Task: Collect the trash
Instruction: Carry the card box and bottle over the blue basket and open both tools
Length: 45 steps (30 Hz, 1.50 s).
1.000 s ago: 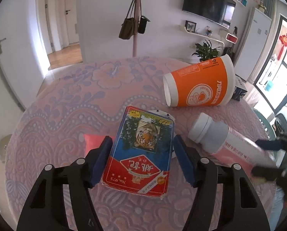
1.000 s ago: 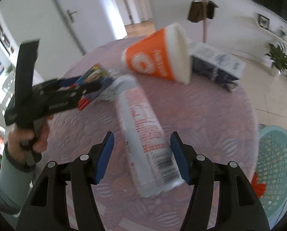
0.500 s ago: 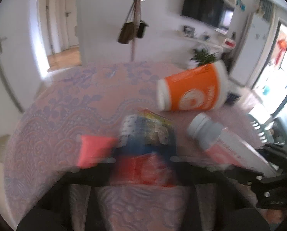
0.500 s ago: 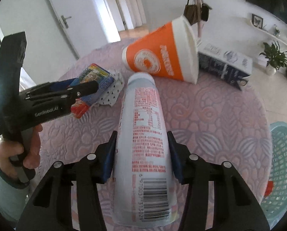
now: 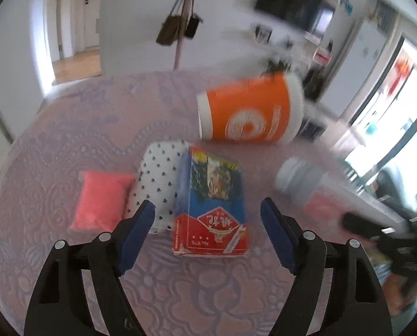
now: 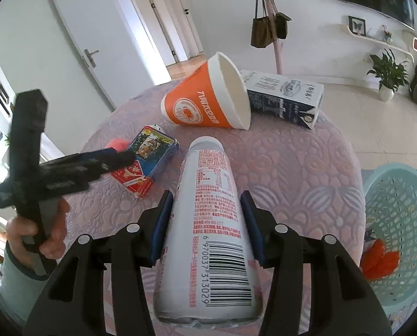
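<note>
Two grippers: right gripper (image 6: pixel 207 222) clamped on the white bottle (image 6: pixel 208 218), lower centre of the right wrist view.
Left gripper (image 5: pixel 207 233): jaws spread, holding nothing, above the card box (image 5: pixel 212 204).
Orange cup (image 6: pixel 208 99): on its side, upper centre.
Milk carton (image 6: pixel 285 99): behind the cup.
Basket (image 6: pixel 398 218): right edge, beside the table (image 6: pixel 306 173).
</note>
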Motion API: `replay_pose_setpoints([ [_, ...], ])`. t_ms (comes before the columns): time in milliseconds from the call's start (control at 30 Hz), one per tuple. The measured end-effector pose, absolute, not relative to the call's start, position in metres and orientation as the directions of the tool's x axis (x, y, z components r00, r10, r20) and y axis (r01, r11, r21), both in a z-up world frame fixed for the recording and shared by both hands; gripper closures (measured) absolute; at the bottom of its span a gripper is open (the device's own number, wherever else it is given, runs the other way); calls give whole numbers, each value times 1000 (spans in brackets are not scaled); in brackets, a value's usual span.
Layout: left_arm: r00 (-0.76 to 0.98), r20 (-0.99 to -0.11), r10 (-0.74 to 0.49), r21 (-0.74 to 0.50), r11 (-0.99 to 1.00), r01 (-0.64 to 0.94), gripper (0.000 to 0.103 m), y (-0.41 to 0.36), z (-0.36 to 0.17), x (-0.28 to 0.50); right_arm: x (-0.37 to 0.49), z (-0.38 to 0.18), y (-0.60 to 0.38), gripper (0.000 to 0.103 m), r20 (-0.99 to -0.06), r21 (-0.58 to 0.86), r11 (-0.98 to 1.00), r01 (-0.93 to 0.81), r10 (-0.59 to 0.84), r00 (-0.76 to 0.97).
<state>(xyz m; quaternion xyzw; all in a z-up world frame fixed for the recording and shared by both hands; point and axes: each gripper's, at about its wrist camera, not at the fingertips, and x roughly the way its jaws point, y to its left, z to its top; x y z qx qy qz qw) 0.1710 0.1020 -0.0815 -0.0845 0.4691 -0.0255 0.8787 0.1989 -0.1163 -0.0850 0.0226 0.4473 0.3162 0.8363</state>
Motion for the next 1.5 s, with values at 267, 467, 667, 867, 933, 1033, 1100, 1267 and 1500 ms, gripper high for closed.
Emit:
replay_pose_setpoints([
  [267, 523, -847, 96, 103, 995, -17, 45, 59, -98, 181, 191, -83, -141, 57, -720, 348, 819, -457, 545, 429],
  [467, 632, -774, -37, -51, 999, -3, 46, 60, -62, 164, 186, -63, -161, 57, -665, 392, 806, -444, 582, 469],
  [667, 723, -671, -164, -134, 986, 100, 46, 32, -15, 158, 181, -32, -196, 57, -598, 396, 824, -405, 566, 567],
  [867, 741, -608, -285, -170, 958, 229, 45, -26, 11, 177, 180, -6, -256, 57, -545, 356, 897, -263, 427, 722],
  [933, 730, -600, -327, -191, 945, 265, 45, -46, 12, 184, 180, -3, -276, 57, -534, 345, 918, -195, 363, 763],
  [1033, 705, -599, -380, -220, 925, 311, 45, -74, 7, 201, 183, -5, -306, 57, -529, 334, 938, -90, 266, 806],
  [1100, 680, -605, -414, -242, 909, 338, 45, -91, 1, 213, 188, -10, -323, 57, -537, 338, 941, -34, 223, 814],
  [1267, 607, -633, -481, -297, 874, 384, 45, -128, -24, 245, 200, -34, -359, 57, -584, 316, 943, 102, 109, 804],
  [1500, 507, -683, -526, -335, 842, 422, 45, -167, -65, 271, 218, -79, -381, 57, -665, 296, 931, 212, 41, 746],
])
